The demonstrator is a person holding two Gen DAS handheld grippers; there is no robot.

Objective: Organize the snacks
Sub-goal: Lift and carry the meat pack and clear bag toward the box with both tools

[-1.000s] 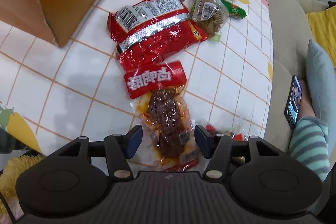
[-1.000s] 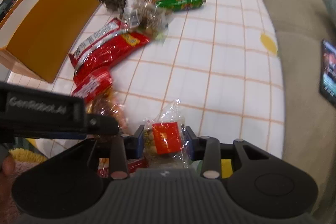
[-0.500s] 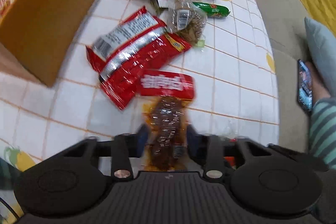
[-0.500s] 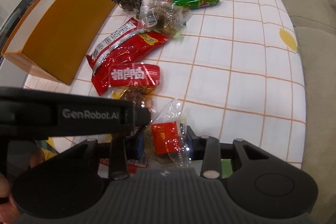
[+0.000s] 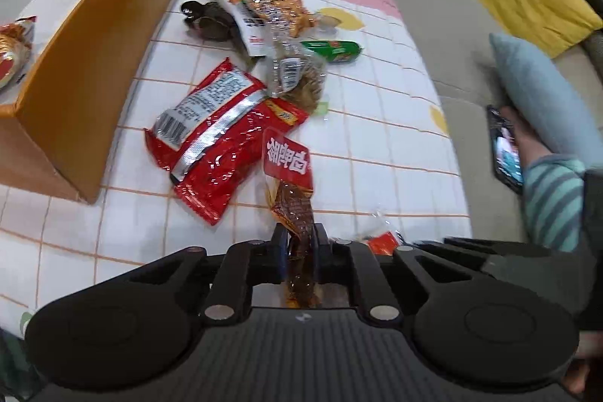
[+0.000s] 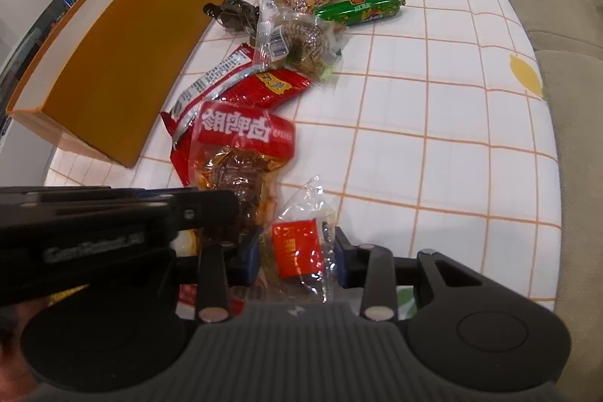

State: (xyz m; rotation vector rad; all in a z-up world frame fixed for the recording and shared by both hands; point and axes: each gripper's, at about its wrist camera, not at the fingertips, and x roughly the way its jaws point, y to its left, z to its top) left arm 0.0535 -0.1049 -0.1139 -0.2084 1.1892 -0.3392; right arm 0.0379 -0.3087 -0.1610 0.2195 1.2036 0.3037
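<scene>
Pinching the brown meat snack pack (image 5: 297, 213) tight between its fully closed jaws, my left gripper (image 5: 299, 247) held it just clear of the checked tablecloth (image 5: 377, 145), beside the big red bag (image 5: 222, 138). My right gripper (image 6: 297, 251) clasped a small clear packet with a red label (image 6: 301, 243). Judging by this, I was mid-pickup; next called for carrying both to the orange box (image 5: 101, 70), left of the bag.

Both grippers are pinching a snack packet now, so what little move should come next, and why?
Probably carry the red-topped meat packet toward the orange box. The left gripper is shut on its lower end, the box stands open close by with a snack already inside, and the right gripper already holds its small clear packet.
</scene>
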